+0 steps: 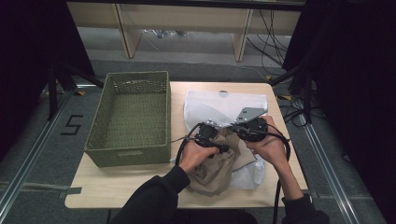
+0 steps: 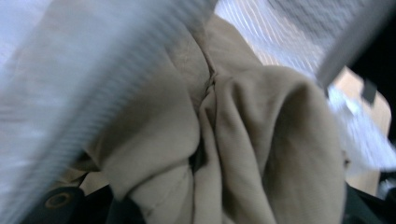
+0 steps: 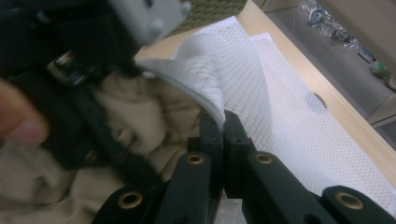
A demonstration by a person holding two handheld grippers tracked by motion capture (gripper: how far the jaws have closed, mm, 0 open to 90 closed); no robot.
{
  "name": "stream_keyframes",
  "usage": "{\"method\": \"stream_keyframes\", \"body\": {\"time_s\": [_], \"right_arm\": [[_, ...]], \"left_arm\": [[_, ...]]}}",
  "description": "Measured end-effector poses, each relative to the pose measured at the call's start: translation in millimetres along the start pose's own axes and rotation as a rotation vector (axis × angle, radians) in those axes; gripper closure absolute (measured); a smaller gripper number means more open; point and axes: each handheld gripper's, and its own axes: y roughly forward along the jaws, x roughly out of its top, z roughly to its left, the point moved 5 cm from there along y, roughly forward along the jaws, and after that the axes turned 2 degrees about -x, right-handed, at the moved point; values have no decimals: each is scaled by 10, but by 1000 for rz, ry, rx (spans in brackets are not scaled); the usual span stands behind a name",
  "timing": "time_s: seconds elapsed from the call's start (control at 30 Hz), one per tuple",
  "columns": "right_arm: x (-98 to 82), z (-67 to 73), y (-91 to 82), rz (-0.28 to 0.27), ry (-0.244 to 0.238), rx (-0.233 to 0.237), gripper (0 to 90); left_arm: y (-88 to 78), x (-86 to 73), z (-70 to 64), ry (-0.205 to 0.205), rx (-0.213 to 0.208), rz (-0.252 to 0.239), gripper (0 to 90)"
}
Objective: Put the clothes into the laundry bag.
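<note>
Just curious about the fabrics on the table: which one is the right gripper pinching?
The white mesh bag. The right gripper is shut on its edge; the beige cloth is plain, not netted, and lies bunched beside it.

Hidden, cropped and blurred parts of the scene

In the left gripper view a smeared white mesh laundry bag (image 2: 84, 70) streaks across the crumpled beige cloth garment (image 2: 261, 140), its weave unreadable; the left gripper's (image 1: 208, 132) jaws barely show at the bottom edge. In the right gripper view that gripper is a dark blur hiding part of the garment. In the high view both sleeves leave the frame.
</note>
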Motion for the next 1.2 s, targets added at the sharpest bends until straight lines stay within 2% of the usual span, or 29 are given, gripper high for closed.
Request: {"method": "stream_keyframes", "body": {"time_s": [0.03, 0.07, 0.1, 0.13, 0.2, 0.23, 0.27, 0.3, 0.33, 0.37, 0.43, 0.5, 0.57, 0.6, 0.63, 0.67, 0.7, 0.73, 0.77, 0.8, 0.83, 0.87, 0.93, 0.97, 1.0, 1.1, 1.2], "right_arm": [[-1, -11, -19, -8, -4, 5, 900], [-7, -21, -36, -9, -10, 6, 900], [-7, -21, -36, -9, -10, 6, 900], [-14, -16, -34, -5, -9, 8, 900], [-70, -10, 26, 23, 0, 7, 900], [-70, -10, 26, 23, 0, 7, 900], [-115, -16, 59, 29, 8, 17, 900], [-115, -16, 59, 29, 8, 17, 900], [-140, -30, 75, 31, 17, 26, 900], [-140, -30, 75, 31, 17, 26, 900], [-155, -50, 77, 37, 25, 22, 900], [-151, -53, 76, 30, 15, 26, 900], [-145, -61, 72, 26, 18, 27, 900], [-147, -64, 69, 25, 17, 24, 900], [-150, -61, 61, 27, 15, 25, 900], [-151, -59, 56, 27, 14, 27, 900], [-149, -61, 55, 24, 19, 24, 900], [-147, -60, 58, 25, 22, 23, 900], [-145, -59, 66, 28, 12, 24, 900], [-147, -38, 76, 36, 20, 25, 900], [-143, -22, 87, 39, 13, 25, 900], [-139, -9, 96, 41, 11, 30, 900], [-130, 15, 108, 44, 0, 35, 900], [-126, 24, 87, 48, -13, 33, 900], [-121, 27, 66, 45, -9, 34, 900], [-111, 17, 24, 36, -19, 33, 900], [-100, 44, -52, 28, -11, 35, 900]], "left_arm": [[-19, 28, 34, -11, 12, -20, 561], [-16, 46, 48, -46, 24, -48, 513], [3, 64, 61, -83, 52, -74, 513], [28, 53, 51, -73, 69, -55, 484], [36, 18, 22, -61, 60, -16, 339], [12, 1, 15, -53, 56, 7, 339], [-48, -9, -43, -69, 67, 13, 272], [-48, -9, -43, -69, 67, 13, 255], [-169, -29, -98, -49, 45, 32, 237], [-169, -29, -98, -49, 45, 32, 209], [-313, -41, -126, -18, 69, 28, 203], [-416, -52, -162, -29, 63, 31, 213], [-492, -99, -205, 24, 81, 47, 185], [-515, -145, -215, 53, 81, 70, 177], [-515, -195, -220, 63, 90, 90, 173], [-512, -248, -227, 96, 88, 114, 165], [-484, -274, -219, 123, 96, 116, 182], [-455, -279, -217, 149, 96, 116, 284], [-404, -273, -221, 186, 86, 98, 455], [-345, -267, -232, 196, 81, 99, 564], [-308, -255, -237, 210, 82, 109, 642], [-246, -229, -240, 220, 86, 97, 696], [-153, -164, -215, 208, 104, 70, 743], [-138, -132, -201, 186, 104, 46, 759], [-140, -91, -169, 171, 101, 33, 763], [-190, 55, -35, 123, 156, -45, 769], [-170, 126, 75, 74, 167, -74, 762]]}}
